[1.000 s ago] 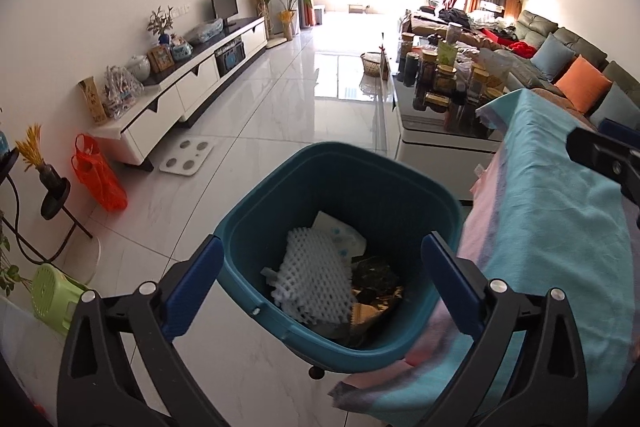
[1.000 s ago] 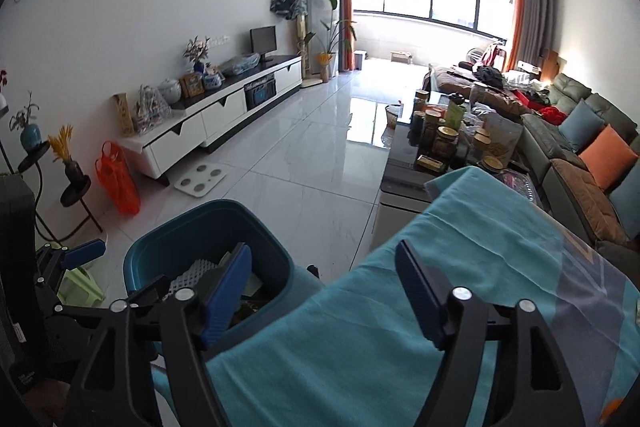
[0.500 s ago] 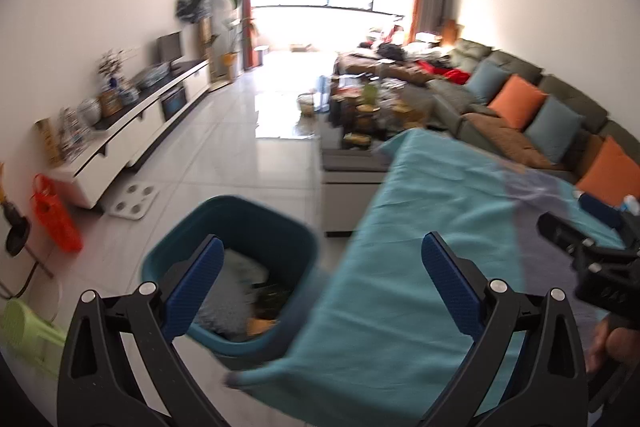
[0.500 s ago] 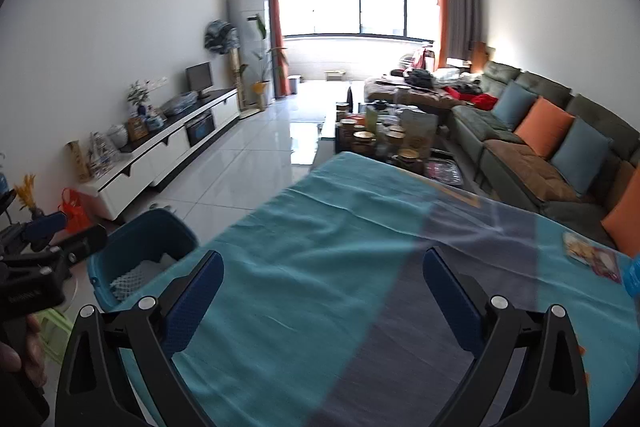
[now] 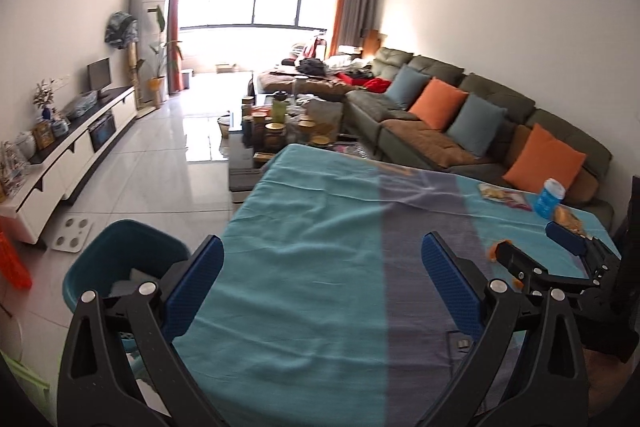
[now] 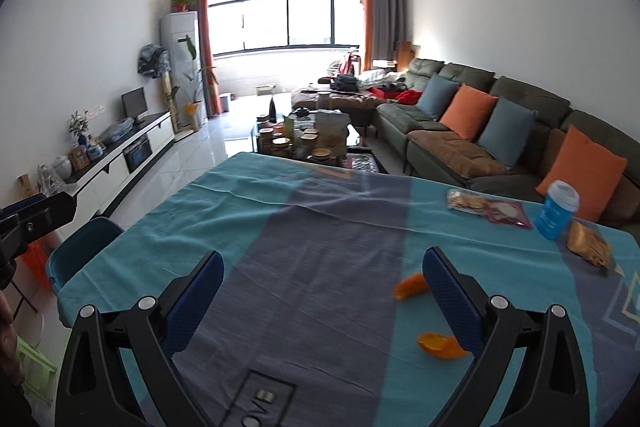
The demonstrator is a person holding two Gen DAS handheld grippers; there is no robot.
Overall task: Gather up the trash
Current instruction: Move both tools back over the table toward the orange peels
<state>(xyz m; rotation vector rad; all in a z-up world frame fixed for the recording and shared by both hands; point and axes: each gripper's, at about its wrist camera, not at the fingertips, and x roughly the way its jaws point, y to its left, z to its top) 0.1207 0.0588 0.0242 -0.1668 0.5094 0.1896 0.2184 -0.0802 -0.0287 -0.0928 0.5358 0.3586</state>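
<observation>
Both tongs are hovering above the table (image 6: 320, 227), which is wearing a teal-and-grey cloth. The left gripper (image 5: 322, 287) is spread wide, its blue pads (image 5: 196, 279) well apart with nothing between them. The right gripper (image 6: 322, 287) is likewise released — jaws wide, gripping nothing.

Trash locations, relative to the right gripper:
- One orange peel (image 6: 412, 287) is lying on the cloth just inside the right-hand pad, partly hidden behind it.
- A second orange peel (image 6: 440, 341) is lying nearer the camera, beside the same finger.
- Ahead and to the right, a clear snack wrapper (image 6: 488, 209), a blue cup (image 6: 556, 211) standing upright, and a crumpled brown wrapper (image 6: 590, 247) just beside the cup are sitting near the far right edge of the table.

Relative to the left gripper, the teal trash bin (image 5: 120, 263) is standing on the floor to the left, just beside the table edge and partly behind the left-hand finger — pale rubbish is showing inside it. From the left wrist view, the right gripper is appearing at the right edge, over the orange peel.
</observation>
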